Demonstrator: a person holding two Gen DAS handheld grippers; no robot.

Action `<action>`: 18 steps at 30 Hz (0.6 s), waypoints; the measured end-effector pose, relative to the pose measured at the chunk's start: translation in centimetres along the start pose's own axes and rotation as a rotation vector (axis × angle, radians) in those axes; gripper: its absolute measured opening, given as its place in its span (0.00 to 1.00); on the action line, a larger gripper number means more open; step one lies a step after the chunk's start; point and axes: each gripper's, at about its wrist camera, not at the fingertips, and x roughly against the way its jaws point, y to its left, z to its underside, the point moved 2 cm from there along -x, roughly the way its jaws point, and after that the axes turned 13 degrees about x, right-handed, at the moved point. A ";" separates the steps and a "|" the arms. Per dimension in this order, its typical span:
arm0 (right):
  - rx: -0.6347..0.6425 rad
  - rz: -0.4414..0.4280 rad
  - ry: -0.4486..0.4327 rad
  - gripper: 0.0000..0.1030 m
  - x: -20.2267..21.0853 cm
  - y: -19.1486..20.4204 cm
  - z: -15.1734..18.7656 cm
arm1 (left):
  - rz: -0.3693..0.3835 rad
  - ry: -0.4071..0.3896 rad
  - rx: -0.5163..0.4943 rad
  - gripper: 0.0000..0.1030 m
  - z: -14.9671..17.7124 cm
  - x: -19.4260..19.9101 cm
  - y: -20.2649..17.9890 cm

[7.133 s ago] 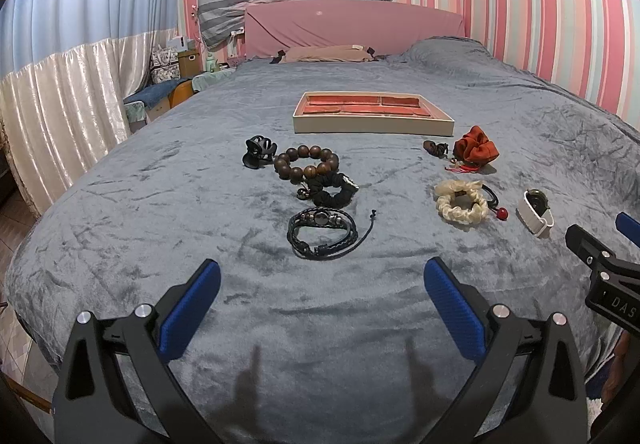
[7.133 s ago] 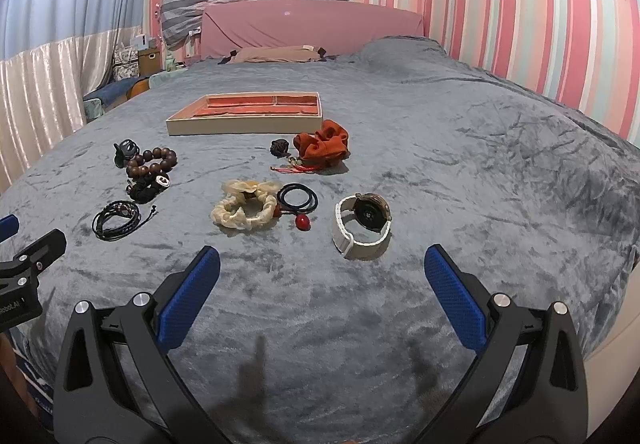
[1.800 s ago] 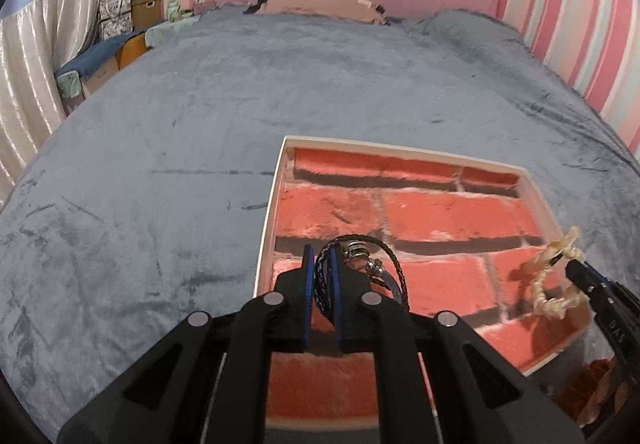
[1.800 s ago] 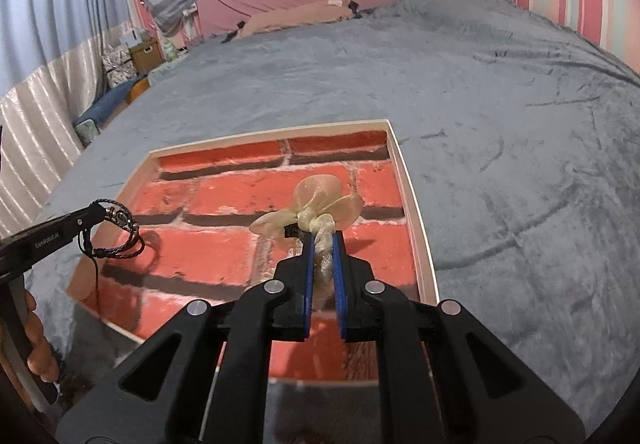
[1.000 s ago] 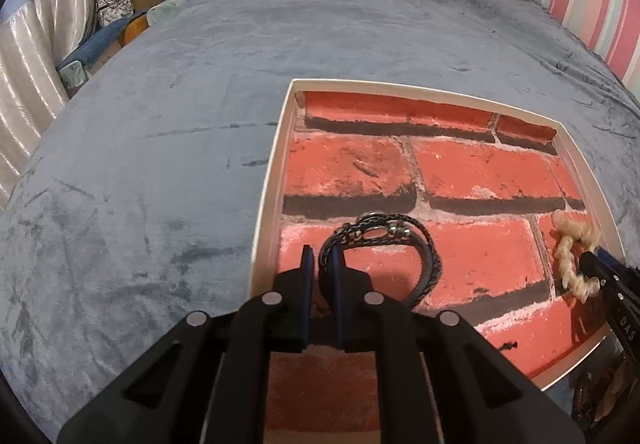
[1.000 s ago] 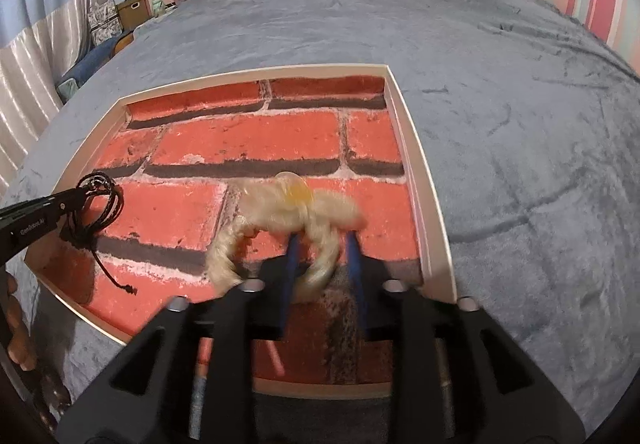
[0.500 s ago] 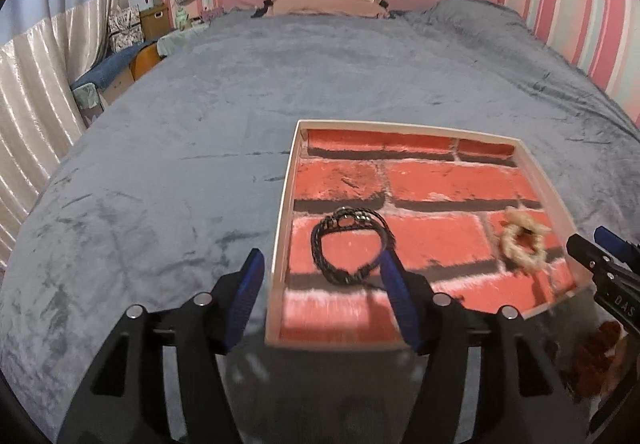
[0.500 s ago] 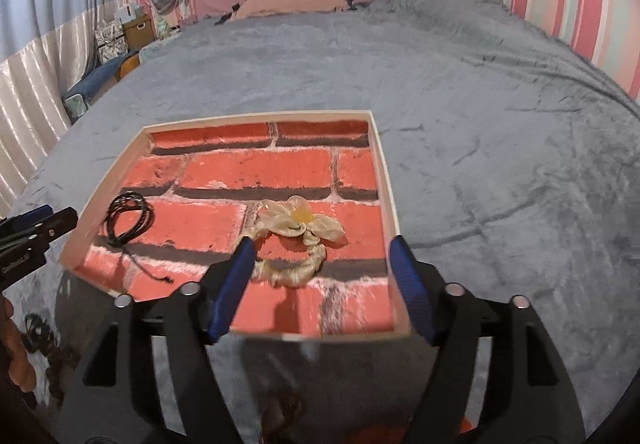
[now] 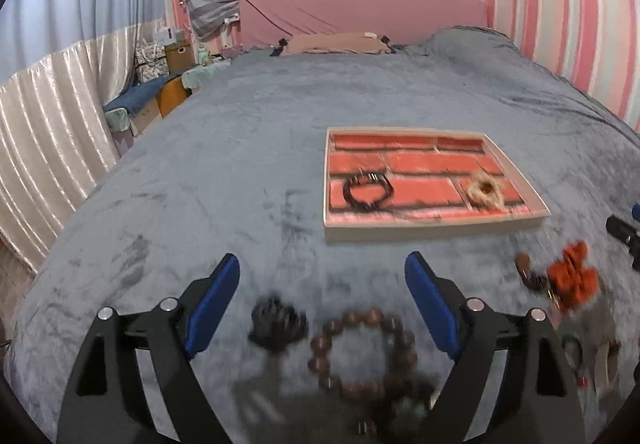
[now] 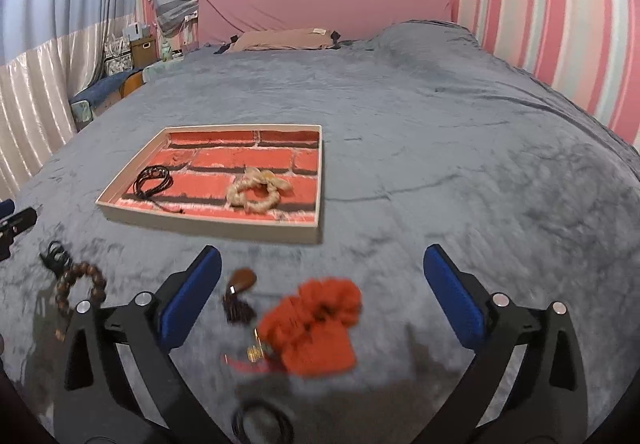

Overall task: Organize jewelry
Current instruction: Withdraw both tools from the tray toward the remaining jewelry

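Left wrist view alone shows the wooden bead bracelet [image 9: 362, 354] large between the left gripper [image 9: 322, 306] fingers, with the black claw clip [image 9: 276, 324] at its 9 o'clock; everything near is blurred. Right wrist view alone shows the orange scrunchie [image 10: 316, 326] close up between the right gripper [image 10: 322, 298] fingers, a brown pendant [image 10: 242, 280] at its 10 o'clock and a black hair tie [image 10: 262, 422] at 6 o'clock.

Both show the brick-print tray [image 9: 432, 228] on the grey blanket [image 9: 240, 164], holding the black braided bracelet [image 9: 366, 192] and cream scrunchie [image 9: 486, 190], apart from each other.

Versus 1.8 s ago: both grippers, then clamped on those two pieces over the tray, are now spread wide and hold nothing; pieces lie released inside. Both have backed off from the tray, hovering low over the loose items at its 6 o'clock, pointing toward the headboard [image 10: 320, 8].
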 end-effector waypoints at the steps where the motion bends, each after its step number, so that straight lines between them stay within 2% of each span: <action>1: -0.001 0.003 -0.001 0.96 0.7 -0.2 0.5 | 0.008 0.009 0.006 0.81 0.6 0.6 0.2; 8: -0.013 0.033 -0.008 0.96 4.5 -0.5 4.7 | 0.047 0.058 0.047 0.81 4.1 3.1 1.3; 18: -0.003 0.089 0.008 0.96 6.5 -0.2 9.8 | 0.053 0.089 0.117 0.81 8.2 4.8 2.9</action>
